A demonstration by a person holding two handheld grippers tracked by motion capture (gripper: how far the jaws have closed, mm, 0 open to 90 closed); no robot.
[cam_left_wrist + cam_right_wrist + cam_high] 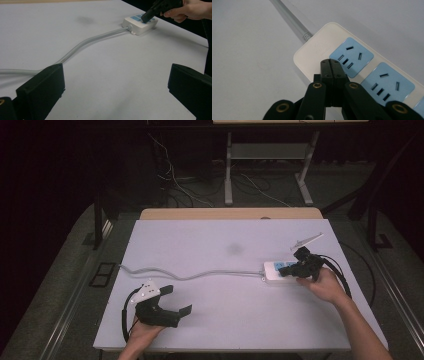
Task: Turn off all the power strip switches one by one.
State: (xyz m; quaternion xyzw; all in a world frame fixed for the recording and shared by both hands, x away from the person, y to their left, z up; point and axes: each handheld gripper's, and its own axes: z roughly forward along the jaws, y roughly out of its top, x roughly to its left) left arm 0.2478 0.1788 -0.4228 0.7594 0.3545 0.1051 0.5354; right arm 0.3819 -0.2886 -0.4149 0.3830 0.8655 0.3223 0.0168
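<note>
Firmly closed black fingers (330, 65) touch the glossy rectangular power strip (317, 47).

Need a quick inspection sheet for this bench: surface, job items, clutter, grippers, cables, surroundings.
Surface: white table top, one faint grey smudge near the middle.
Job's things: white power strip with blue socket faces, lying flat at the right side.
Clutter: nothing seen.
Grippers: right gripper has its jaws together, tips at the strip's top face beside the end socket; whether they press on it I cannot tell. Left gripper is open, jaws wide, apart from the strip, near the front left.
Cables: the strip's grey cord snakes left across the table; a black cable trails from each gripper.
Surroundings: dark room, wooden edge behind the top, a desk frame and loose wires on the floor beyond.
</note>
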